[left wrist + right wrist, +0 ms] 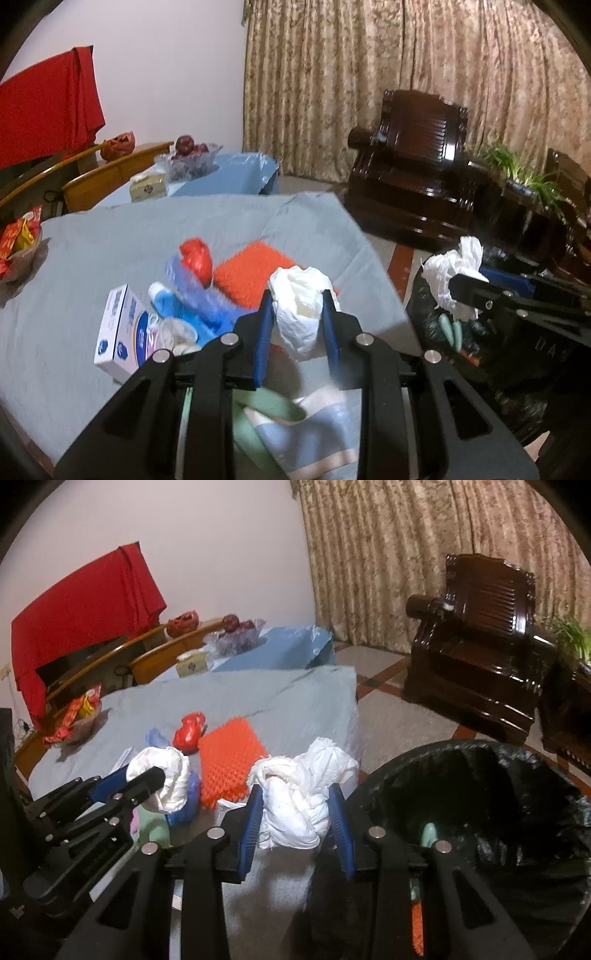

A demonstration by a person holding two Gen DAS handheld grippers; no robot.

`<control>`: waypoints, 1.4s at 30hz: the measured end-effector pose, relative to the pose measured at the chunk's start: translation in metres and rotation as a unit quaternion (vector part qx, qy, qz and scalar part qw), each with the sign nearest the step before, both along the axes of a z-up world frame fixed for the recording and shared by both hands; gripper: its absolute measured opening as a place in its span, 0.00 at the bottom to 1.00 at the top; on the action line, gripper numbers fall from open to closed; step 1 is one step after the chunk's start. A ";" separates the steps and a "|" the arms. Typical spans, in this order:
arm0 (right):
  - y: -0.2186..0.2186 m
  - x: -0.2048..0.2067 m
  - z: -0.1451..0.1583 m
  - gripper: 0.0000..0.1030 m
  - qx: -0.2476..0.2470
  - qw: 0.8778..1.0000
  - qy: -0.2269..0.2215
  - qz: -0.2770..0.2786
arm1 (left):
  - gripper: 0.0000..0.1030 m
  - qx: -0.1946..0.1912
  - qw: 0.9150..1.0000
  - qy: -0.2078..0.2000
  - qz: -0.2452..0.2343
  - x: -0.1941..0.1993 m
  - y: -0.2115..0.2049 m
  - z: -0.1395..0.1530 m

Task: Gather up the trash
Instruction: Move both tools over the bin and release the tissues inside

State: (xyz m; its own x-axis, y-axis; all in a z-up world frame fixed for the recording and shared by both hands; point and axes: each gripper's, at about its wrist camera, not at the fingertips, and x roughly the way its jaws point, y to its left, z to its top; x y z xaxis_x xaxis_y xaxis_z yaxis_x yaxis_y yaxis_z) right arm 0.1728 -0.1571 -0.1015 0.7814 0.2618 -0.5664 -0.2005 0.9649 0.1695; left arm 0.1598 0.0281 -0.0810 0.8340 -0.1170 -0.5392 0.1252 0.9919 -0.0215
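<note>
Your left tongs (299,321) pinch a crumpled white wad (301,314) above the bench (110,240). Your right tongs (297,821) pinch a white tissue bundle (299,805) just beside the black-lined trash bin (480,760). The white-blue box (118,328) print is unreadable.

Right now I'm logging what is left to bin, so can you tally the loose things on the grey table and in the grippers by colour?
White paper wads, one in each gripper: 2
Red crumpled bag: 1
Orange mat: 1
Blue bottle: 1
White and blue box: 1
Total: 6
</note>
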 end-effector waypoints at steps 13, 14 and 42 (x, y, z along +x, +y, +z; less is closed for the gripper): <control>-0.065 -0.032 0.017 0.35 -0.006 0.996 -0.021 -0.081 | 0.24 -0.015 0.997 -0.025 -0.073 -0.008 -0.059 0.025; -0.071 -0.034 0.017 0.35 -0.007 0.996 -0.020 -0.088 | 0.24 -0.018 0.996 -0.025 -0.082 -0.008 -0.067 0.026; -0.166 -0.069 -0.004 0.92 -0.029 0.975 -0.005 -0.220 | 0.65 -0.010 0.984 0.014 -0.175 0.002 -0.165 -0.001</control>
State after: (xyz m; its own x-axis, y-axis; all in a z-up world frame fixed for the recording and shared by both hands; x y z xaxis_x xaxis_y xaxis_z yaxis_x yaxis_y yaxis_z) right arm 0.1040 -0.3234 -0.1054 0.8161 -0.1323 -0.5626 0.2336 0.9659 0.1117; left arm 0.1620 -0.1364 -0.0816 0.7258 -0.4047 -0.5563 0.4580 0.8876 -0.0481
